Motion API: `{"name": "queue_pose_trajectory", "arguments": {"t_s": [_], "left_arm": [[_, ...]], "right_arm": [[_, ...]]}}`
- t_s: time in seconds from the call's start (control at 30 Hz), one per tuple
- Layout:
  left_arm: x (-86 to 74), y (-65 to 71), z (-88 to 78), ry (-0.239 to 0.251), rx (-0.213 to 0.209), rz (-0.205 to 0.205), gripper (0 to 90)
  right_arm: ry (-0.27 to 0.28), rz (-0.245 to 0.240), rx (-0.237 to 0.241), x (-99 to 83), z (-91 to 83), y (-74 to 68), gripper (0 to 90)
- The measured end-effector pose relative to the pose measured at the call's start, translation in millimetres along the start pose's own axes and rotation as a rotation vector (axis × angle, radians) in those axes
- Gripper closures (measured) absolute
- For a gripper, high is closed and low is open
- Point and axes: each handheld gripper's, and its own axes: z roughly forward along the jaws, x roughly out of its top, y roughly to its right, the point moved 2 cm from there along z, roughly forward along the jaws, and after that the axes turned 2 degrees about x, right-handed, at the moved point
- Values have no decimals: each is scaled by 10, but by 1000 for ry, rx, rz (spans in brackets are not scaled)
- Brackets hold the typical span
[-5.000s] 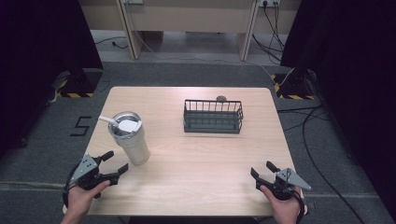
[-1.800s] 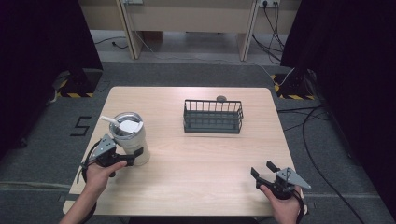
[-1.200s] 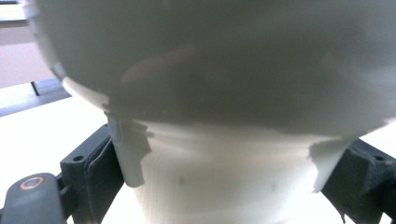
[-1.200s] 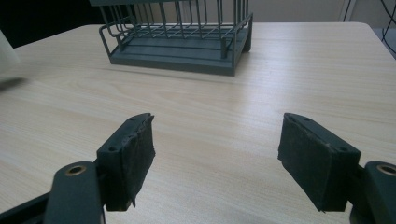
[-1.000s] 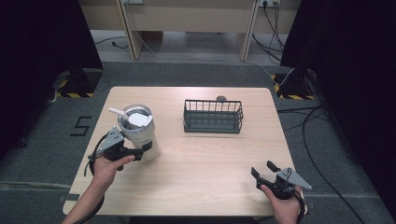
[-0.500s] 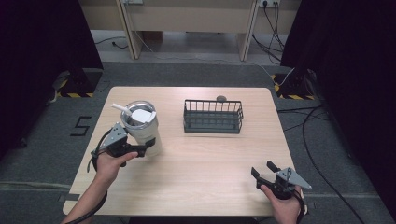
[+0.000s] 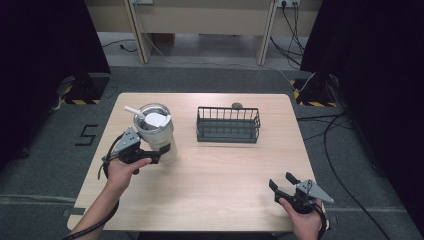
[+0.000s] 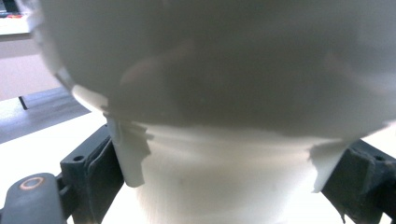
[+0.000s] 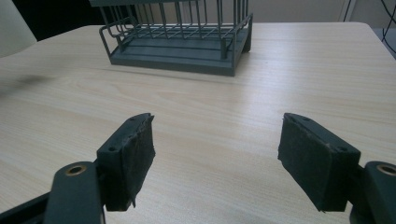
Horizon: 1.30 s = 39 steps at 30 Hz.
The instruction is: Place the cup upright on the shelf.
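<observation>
Tumbler (image 7: 156, 134): tall, cream, smooth-walled, metal-rimmed, with a white straw (image 7: 133, 111) and white lid insert; stands toward the table's (image 7: 225, 175) left edge, mid-depth. Left gripper (image 7: 159, 151): jaws clamped on the tumbler's lower body, one black pad on each side in the left gripper view, where the cup (image 8: 224, 140) looms pale and blurred. Step judged in hand: carrying or shifting the tumbler; whether it is lifted cannot be told. Next move likely calls for a firm, upright hold. Basket (image 7: 228, 125): dark wire, rectangular, solid base, near the far edge, centre. Right gripper (image 7: 286, 185): jaws apart, empty, near the right front corner, facing the basket (image 9: 182, 32). Table: pale wood grain, matte.
</observation>
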Motion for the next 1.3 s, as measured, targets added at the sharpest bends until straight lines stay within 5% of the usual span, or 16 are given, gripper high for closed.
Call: {"name": "queue_pose_trajectory", "arguments": {"t_s": [1.3], "left_arm": [[344, 89, 356, 28, -53, 22, 107]], "right_arm": [[0, 1, 4, 0, -2, 1, 270]]}}
